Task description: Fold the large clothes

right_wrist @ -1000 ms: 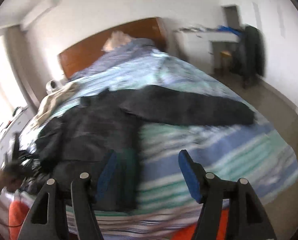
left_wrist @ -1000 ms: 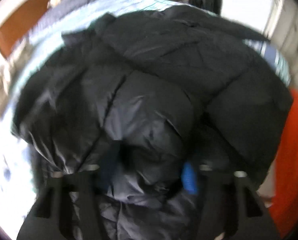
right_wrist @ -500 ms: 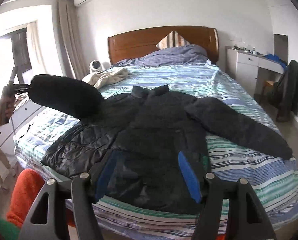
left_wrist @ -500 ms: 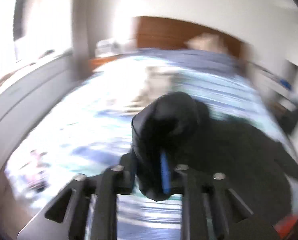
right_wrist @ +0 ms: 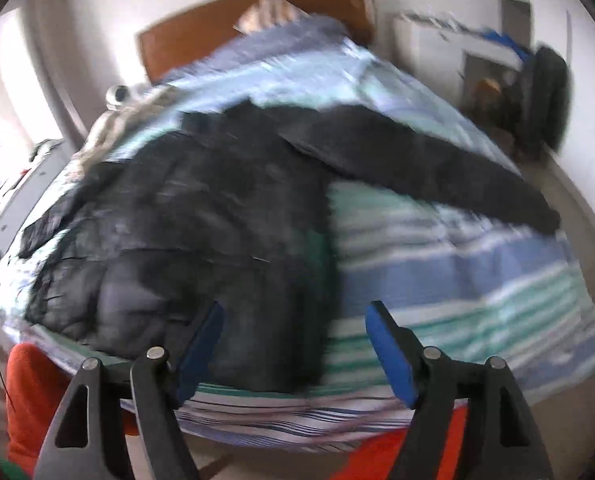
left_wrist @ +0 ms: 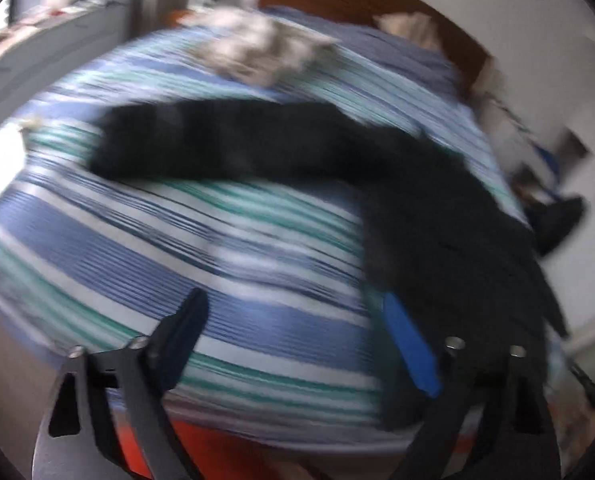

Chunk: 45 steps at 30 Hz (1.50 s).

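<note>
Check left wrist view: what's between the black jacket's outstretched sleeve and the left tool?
Only bare striped bedspread lies between the sleeve and the left tool, whose jaws are opening with nothing between them. Left wrist view shows it.

Black puffer jacket (right_wrist: 201, 220) lies apparently face-up, sleeves spread, across bed.

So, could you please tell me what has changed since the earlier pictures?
The left tongs let go of the black jacket's sleeve, which now lies stretched across the striped bed; their jaws are opening, empty. The right tongs are opening too, empty. The other sleeve stayed put.
</note>
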{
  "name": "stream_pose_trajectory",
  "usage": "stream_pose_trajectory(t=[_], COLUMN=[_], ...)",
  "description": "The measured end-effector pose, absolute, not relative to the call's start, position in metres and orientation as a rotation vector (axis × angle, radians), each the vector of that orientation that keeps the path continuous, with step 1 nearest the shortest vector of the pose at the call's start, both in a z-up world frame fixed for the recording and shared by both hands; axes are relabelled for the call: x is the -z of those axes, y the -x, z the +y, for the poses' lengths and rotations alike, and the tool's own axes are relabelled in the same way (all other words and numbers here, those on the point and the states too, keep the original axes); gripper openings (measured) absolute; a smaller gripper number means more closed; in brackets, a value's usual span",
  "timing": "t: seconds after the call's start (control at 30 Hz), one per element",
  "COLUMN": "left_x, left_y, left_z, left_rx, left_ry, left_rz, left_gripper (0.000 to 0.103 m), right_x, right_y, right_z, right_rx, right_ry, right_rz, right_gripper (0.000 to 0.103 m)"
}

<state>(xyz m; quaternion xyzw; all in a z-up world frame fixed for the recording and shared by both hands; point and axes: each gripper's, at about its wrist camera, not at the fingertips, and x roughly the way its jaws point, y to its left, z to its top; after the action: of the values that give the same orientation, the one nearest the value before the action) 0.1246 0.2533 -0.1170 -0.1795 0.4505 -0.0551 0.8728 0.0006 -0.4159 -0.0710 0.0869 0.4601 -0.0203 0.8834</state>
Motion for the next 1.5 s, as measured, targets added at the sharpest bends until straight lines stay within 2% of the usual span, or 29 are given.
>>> stream_pose_trajectory(t=[0.17, 0.27, 0.3, 0.33, 0.37, 0.4, 0.43, 0.47, 0.63, 0.7, 0.73, 0.8, 0.83, 0.87, 0.9, 0.93, 0.97, 1.2, 1.27, 1.5], left_x=[0.160, 0.177, 0.178, 0.180, 0.185, 0.186, 0.184, 0.183, 0.173, 0.180, 0.183, 0.183, 0.180, 0.173, 0.166, 0.155, 0.143, 0.080, 0.065, 0.067], left_y=[-0.135, -0.134, -0.132, -0.133, -0.135, -0.136, -0.135, -0.133, -0.102, -0.092, -0.093, -0.096, -0.098, -0.097, -0.095, -0.091, -0.086, -0.079, -0.080, -0.092], left_z=[0.170, 0.148, 0.144, 0.139, 0.133, 0.131, 0.128, 0.126, 0.119, 0.116, 0.116, 0.123, 0.126, 0.129, 0.129, 0.130, 0.131, 0.125, 0.114, 0.060], left_rx=[0.256, 0.272, 0.276, 0.286, 0.295, 0.281, 0.273, 0.273, 0.312, 0.315, 0.309, 0.286, 0.277, 0.259, 0.240, 0.205, 0.164, 0.112, 0.120, 0.291], left_ry=[0.344, 0.323, 0.306, 0.278, 0.255, 0.241, 0.227, 0.213, 0.131, 0.090, 0.091, 0.156, 0.178, 0.189, 0.183, 0.162, 0.136, 0.013, -0.025, 0.007], left_rz=[1.065, 1.088, 1.084, 1.085, 1.107, 1.107, 1.095, 1.093, 1.092, 1.087, 1.084, 1.089, 1.088, 1.076, 1.054, 1.014, 0.951, 0.742, 0.679, 0.688], left_gripper=[0.093, 0.090, 0.084, 0.054, 0.036, 0.033, 0.024, 0.021, 0.019, 0.021, 0.025, 0.031, 0.038, 0.056, 0.068, 0.089, 0.098, 0.099, 0.099, 0.099], right_x=[0.119, 0.139, 0.139, 0.138, 0.135, 0.133, 0.130, 0.128, 0.112, 0.117, 0.122, 0.126, 0.125, 0.122, 0.116, 0.110, 0.101, 0.031, 0.017, 0.023], right_y=[-0.021, -0.030, -0.030, -0.030, -0.030, -0.030, -0.028, -0.026, 0.002, 0.008, 0.007, 0.003, 0.004, 0.003, 0.006, 0.011, 0.017, 0.038, 0.038, 0.021], right_z=[-0.427, -0.416, -0.413, -0.411, -0.412, -0.413, -0.412, -0.410, -0.405, -0.403, -0.402, -0.404, -0.406, -0.410, -0.412, -0.416, -0.420, -0.441, -0.438, -0.393], right_rx=[-0.140, -0.192, -0.190, -0.172, -0.164, -0.160, -0.159, -0.157, -0.124, -0.105, -0.094, -0.068, -0.052, -0.044, -0.025, -0.004, 0.030, 0.166, 0.187, 0.107], right_ry=[-0.349, -0.336, -0.323, -0.309, -0.322, -0.333, -0.331, -0.314, -0.244, -0.223, -0.223, -0.257, -0.273, -0.283, -0.291, -0.290, -0.279, -0.248, -0.228, -0.150], right_rz=[1.083, 1.116, 1.113, 1.099, 1.083, 1.074, 1.063, 1.057, 1.052, 1.062, 1.060, 1.063, 1.068, 1.067, 1.050, 1.033, 1.019, 0.818, 0.766, 0.763], right_gripper=[0.076, 0.075, 0.069, 0.045, 0.033, 0.030, 0.024, 0.021, 0.019, 0.019, 0.020, 0.027, 0.034, 0.048, 0.055, 0.066, 0.071, 0.071, 0.075, 0.075])
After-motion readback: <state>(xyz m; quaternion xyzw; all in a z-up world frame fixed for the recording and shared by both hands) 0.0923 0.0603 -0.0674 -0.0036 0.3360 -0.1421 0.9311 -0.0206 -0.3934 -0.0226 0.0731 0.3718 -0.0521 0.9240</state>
